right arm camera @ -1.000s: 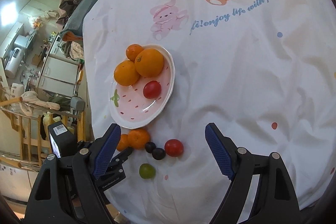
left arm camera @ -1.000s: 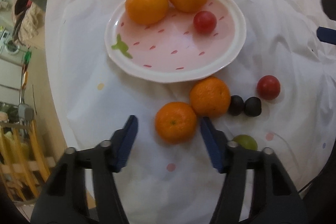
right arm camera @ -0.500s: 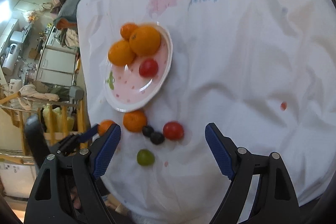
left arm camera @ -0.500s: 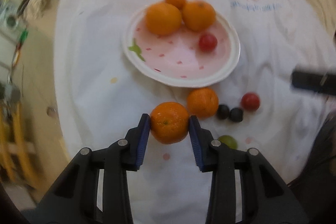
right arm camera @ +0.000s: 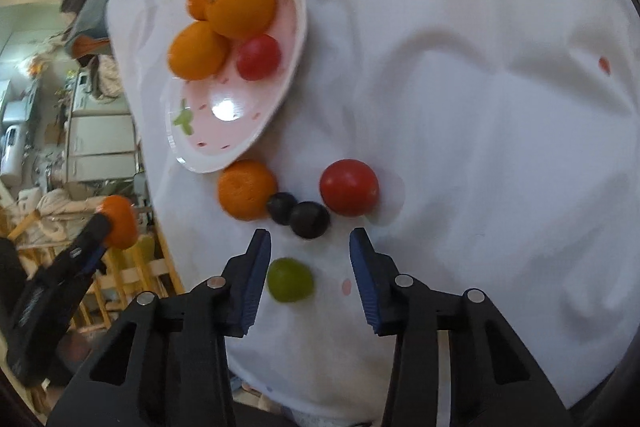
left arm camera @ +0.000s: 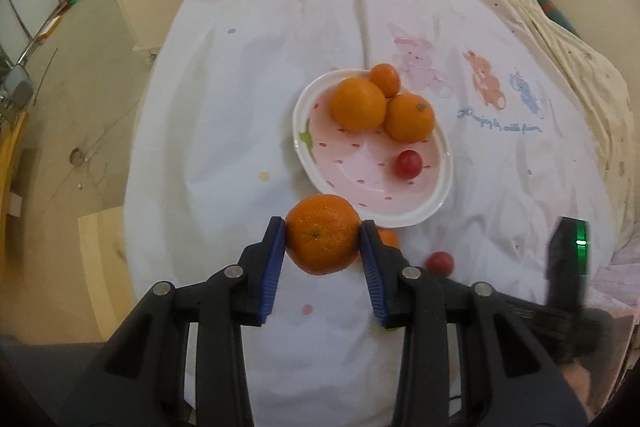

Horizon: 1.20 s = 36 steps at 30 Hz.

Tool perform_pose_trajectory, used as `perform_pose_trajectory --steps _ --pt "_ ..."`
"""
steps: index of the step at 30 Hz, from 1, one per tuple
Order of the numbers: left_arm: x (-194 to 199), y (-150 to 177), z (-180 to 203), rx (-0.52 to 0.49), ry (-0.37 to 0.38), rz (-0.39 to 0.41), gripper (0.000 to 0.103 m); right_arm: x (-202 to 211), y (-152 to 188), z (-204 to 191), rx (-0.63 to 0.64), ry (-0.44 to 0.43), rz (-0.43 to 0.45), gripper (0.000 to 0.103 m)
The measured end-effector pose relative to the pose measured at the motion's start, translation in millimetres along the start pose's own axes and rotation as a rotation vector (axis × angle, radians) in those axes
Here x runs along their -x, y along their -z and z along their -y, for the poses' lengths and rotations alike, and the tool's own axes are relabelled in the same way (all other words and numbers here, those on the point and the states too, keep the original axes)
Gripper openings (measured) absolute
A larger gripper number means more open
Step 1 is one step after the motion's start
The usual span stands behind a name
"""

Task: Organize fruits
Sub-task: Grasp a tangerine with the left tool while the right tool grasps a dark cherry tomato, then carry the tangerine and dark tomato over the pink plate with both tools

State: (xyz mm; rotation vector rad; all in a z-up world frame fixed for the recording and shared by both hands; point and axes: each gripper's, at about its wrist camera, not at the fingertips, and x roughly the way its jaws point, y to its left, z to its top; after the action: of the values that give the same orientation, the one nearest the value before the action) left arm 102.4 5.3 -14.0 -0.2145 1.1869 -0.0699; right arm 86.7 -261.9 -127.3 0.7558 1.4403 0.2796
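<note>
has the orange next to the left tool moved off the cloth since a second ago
Yes. The orange is now clamped in the left tool and lifted off the white cloth, overlapping the near rim of the plate in the left wrist view.

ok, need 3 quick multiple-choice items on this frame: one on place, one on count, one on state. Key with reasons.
1. Where is the green grape?
A. on the plate
B. on the cloth, between the right gripper's fingers
C. in the left gripper

2. How many fruits lie on the plate?
A. two
B. four
C. six

3. What is the left gripper doing?
A. shut on an orange
B. open over the plate
C. shut on a tomato

Key:
1. B: the right wrist view shows the grape on the white cloth inside the right gripper, whose jaws are closing, pads not yet on it.
2. B: three oranges and one tomato sit on it.
3. A: both blue pads press the held orange, lifted clear of the cloth.
</note>
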Motion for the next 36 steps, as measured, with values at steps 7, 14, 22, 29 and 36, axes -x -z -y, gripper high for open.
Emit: perform_pose_trajectory --steps 7,14,22,29,36 --pt "3 -1 -2 0.012 0.037 -0.016 0.033 -19 -4 -4 0.004 0.043 0.020 0.031" --pt "2 -2 -8 0.031 0.051 -0.028 0.034 -21 -6 -9 0.032 0.050 0.021 0.026" --pt "-1 -1 -10 0.024 0.026 -0.026 0.034 -6 -2 -11 0.077 0.027 0.041 0.025" --pt "-6 0 -13 0.030 -0.018 -0.020 0.034 20 2 -7 0.084 -0.026 0.069 0.025" --pt "-13 1 -16 0.030 -0.068 -0.022 0.034 46 -4 -8 0.093 -0.083 0.117 0.025"
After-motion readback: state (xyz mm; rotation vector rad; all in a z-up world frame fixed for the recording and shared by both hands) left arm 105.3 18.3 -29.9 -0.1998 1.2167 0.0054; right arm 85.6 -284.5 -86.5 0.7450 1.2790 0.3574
